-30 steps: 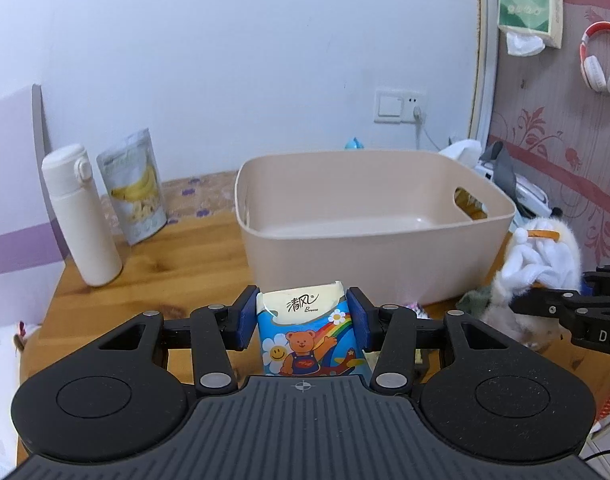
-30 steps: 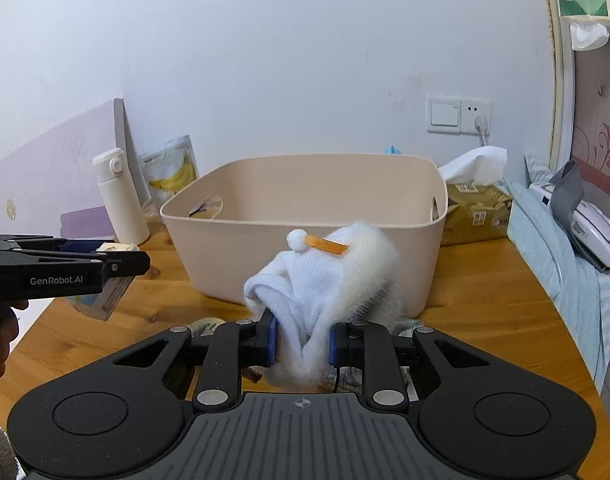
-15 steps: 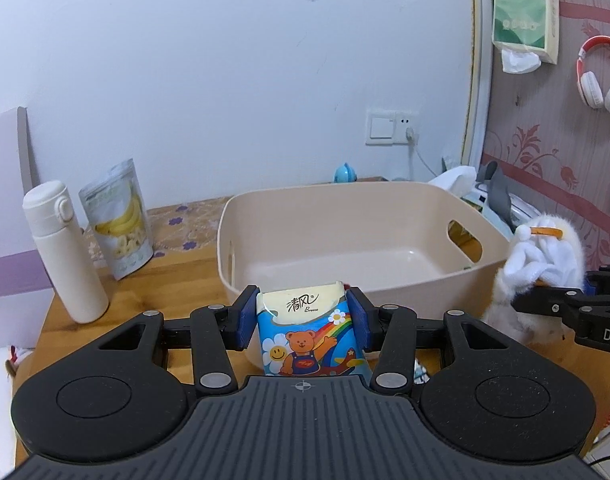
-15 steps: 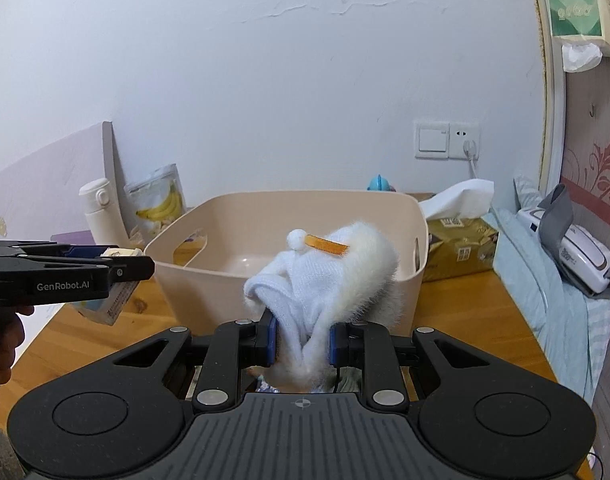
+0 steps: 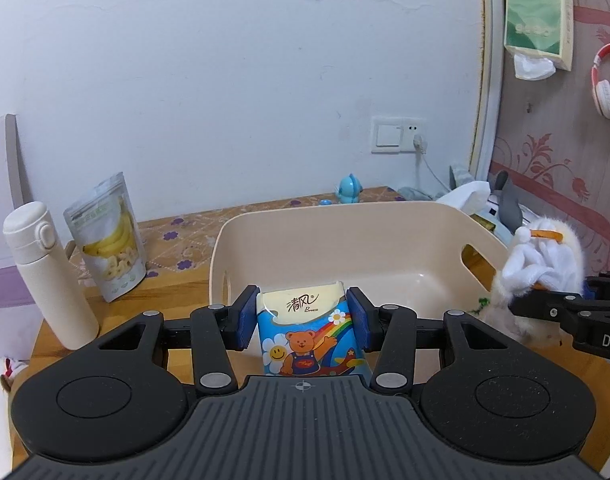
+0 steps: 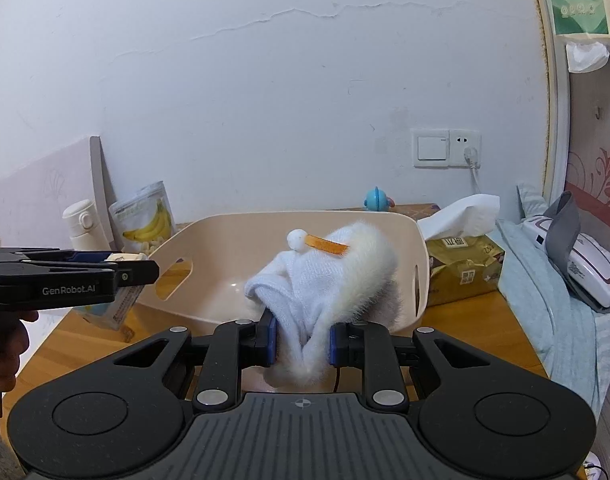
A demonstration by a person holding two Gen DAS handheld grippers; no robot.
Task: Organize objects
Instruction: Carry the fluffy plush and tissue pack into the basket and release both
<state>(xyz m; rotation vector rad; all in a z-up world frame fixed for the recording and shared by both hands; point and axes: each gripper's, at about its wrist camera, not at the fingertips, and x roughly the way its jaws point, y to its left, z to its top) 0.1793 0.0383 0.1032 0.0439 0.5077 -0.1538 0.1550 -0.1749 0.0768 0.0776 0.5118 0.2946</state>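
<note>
My left gripper [image 5: 303, 316] is shut on a small tissue pack [image 5: 309, 332] printed with a bear and a rainbow, held just before the near rim of the beige plastic bin [image 5: 345, 220]. My right gripper [image 6: 301, 338] is shut on a white fluffy plush toy [image 6: 337, 280] with an orange beak, held in front of the same bin [image 6: 241, 228]. The plush [image 5: 541, 260] shows at the bin's right side in the left wrist view. The left gripper [image 6: 117, 272], with its pack, appears at the left of the right wrist view. The bin's inside looks bare.
On the wooden table left of the bin stand a white flask [image 5: 45, 276] and a banana chip pouch [image 5: 109, 240]. A blue toy [image 5: 349, 190] sits behind the bin. A gold tissue pack [image 6: 461, 268] lies right of it, beside bedding and a white device [image 6: 581, 268].
Both grippers have risen and tilted down with their loads, so more of the bin's inside shows. Their holds are unchanged.
</note>
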